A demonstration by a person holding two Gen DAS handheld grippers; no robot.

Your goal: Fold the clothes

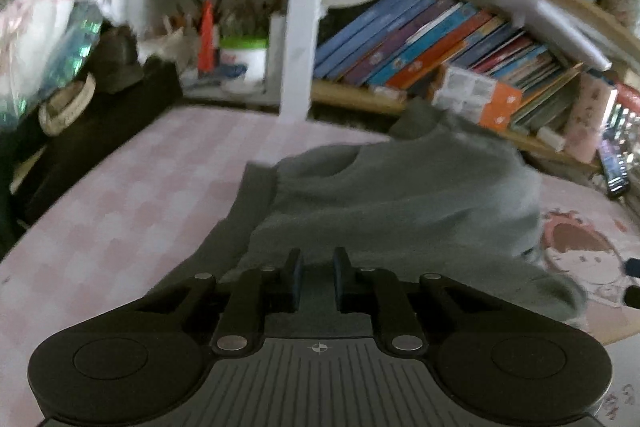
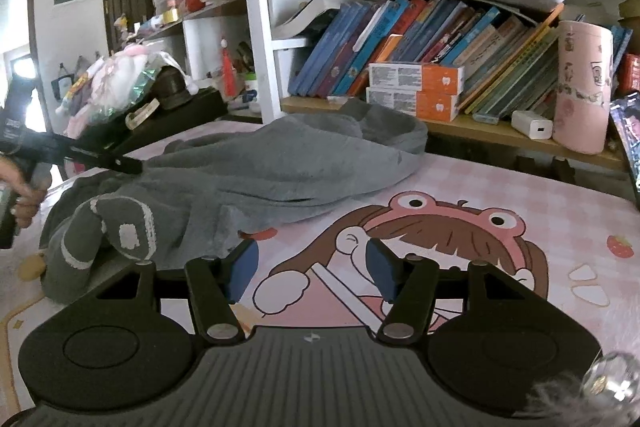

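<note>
A grey sweatshirt (image 2: 280,167) lies crumpled on the pink cartoon-print desk mat (image 2: 520,227), its hood toward the bookshelf and a white-patterned sleeve (image 2: 116,227) at the near left. In the left wrist view the sweatshirt (image 1: 400,195) fills the middle. My left gripper (image 1: 317,263) has its jaws narrowed on a fold of the grey fabric; it also shows in the right wrist view (image 2: 132,165) at the garment's left edge. My right gripper (image 2: 310,259) is open and empty, low over the mat just right of the sweatshirt.
A bookshelf with leaning books (image 2: 400,39) and orange-white boxes (image 2: 416,91) runs along the back. A pink cylinder (image 2: 584,87) and white charger (image 2: 532,125) stand at right. A black case with clutter (image 2: 160,123) sits at back left. A white post (image 2: 260,27) rises behind.
</note>
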